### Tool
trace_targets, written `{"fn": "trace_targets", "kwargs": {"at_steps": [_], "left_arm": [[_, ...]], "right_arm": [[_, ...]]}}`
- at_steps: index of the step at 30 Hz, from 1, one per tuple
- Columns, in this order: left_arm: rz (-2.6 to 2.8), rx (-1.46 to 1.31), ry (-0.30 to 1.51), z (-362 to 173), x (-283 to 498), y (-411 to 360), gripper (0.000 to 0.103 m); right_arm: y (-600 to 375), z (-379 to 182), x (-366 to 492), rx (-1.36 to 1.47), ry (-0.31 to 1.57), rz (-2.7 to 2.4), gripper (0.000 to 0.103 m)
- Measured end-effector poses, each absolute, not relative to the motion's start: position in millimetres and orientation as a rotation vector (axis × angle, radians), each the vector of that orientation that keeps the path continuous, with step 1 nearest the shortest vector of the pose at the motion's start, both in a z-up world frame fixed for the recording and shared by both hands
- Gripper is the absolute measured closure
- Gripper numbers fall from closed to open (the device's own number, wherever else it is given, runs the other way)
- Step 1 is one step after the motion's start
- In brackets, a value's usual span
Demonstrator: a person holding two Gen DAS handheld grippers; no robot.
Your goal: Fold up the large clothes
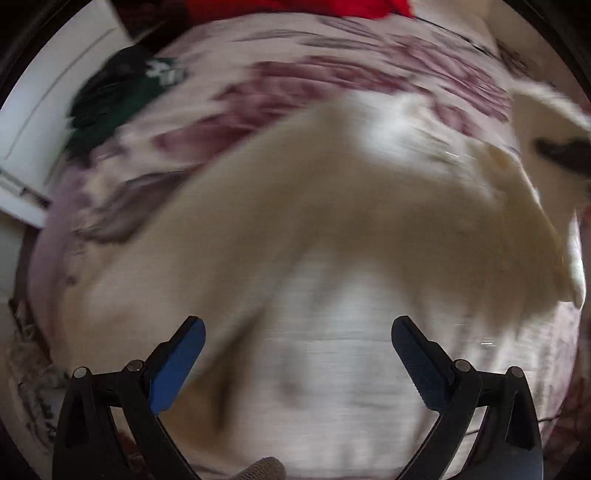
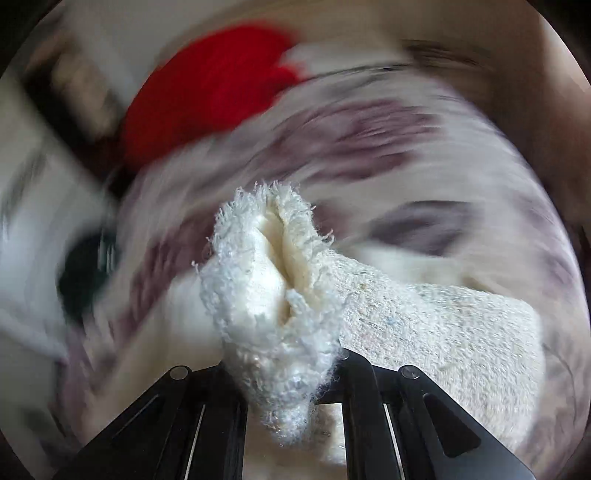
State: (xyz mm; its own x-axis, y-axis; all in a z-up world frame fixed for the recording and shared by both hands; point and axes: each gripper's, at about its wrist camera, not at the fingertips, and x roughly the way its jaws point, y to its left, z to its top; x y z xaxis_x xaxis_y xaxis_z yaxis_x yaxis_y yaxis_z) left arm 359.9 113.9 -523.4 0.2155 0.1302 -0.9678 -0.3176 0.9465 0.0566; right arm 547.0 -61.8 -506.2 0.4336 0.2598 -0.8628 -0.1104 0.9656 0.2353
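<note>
A cream fuzzy garment (image 1: 295, 206) lies blurred across the floral bedspread (image 1: 332, 81) in the left wrist view, one end lifted at the right. My left gripper (image 1: 297, 354) hangs above it, open wide, with nothing between its blue pads (image 1: 177, 365). In the right wrist view my right gripper (image 2: 284, 369) is shut on a bunched fold of the same cream garment (image 2: 273, 266). The fabric hides the fingertips and trails off to the right.
A red garment (image 1: 295, 7) lies at the bed's far edge, also the red garment (image 2: 207, 96) in the right wrist view. A dark green garment (image 1: 110, 107) sits at the left of the bed, beside a white panel (image 1: 33, 122). A gloved fingertip (image 1: 262, 469) shows at the bottom.
</note>
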Motion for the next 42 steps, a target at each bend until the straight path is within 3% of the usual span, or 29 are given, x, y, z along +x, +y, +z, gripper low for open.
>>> {"fn": "trace_targets", "kwargs": {"at_steps": [5, 7, 9, 11, 12, 13, 20, 24, 26, 27, 31, 37, 42], "left_arm": [[0.392, -0.159, 1.311, -528.2, 333.1, 162.0, 0.000], [0.399, -0.177, 1.307, -530.5, 331.4, 176.5, 0.000], [0.378, -0.199, 1.303, -531.0, 336.1, 181.0, 0.000], [0.351, -0.206, 1.293, -520.3, 333.4, 177.8, 0.000], [0.315, -0.203, 1.283, -517.9, 341.4, 171.5, 0.000], [0.296, -0.197, 1.277, -515.3, 345.8, 170.2, 0.000], [0.101, -0.139, 1.233, -499.9, 398.0, 111.9, 0.000], [0.061, -0.125, 1.240, -503.3, 416.3, 86.9, 0.000], [0.058, -0.100, 1.256, -511.8, 422.1, 76.0, 0.000], [0.063, -0.079, 1.259, -516.2, 425.0, 71.0, 0.000], [0.071, -0.019, 1.279, -537.3, 441.8, 51.6, 0.000], [0.081, 0.063, 1.327, -577.1, 476.7, 26.8, 0.000], [0.096, 0.045, 1.329, -583.8, 488.0, 26.1, 0.000]], "right_arm": [[111.8, -601.0, 513.6, -0.203, 1.218, 0.416, 0.094], [144.0, -633.7, 499.6, -0.254, 1.294, 0.439, 0.081], [140.7, -654.7, 494.5, -0.230, 1.351, 0.436, 0.077], [128.7, -645.4, 488.4, -0.129, 1.358, 0.446, 0.063], [113.2, -639.0, 490.3, -0.054, 1.378, 0.456, 0.043], [96.0, -631.6, 491.3, 0.038, 1.403, 0.459, 0.034], [-102.3, -583.5, 458.0, 0.498, 1.395, 0.066, 0.034], [-179.8, -618.4, 429.7, 0.555, 1.504, -0.131, 0.034], [-199.7, -646.8, 425.7, 0.585, 1.525, -0.147, 0.041], [-208.6, -653.4, 427.3, 0.590, 1.502, -0.162, 0.056], [-268.8, -662.8, 428.7, 0.729, 1.308, -0.377, 0.067], [-294.3, -681.7, 419.7, 0.823, 1.296, -0.474, 0.067], [-300.3, -657.8, 413.5, 0.787, 1.361, -0.444, 0.063]]}}
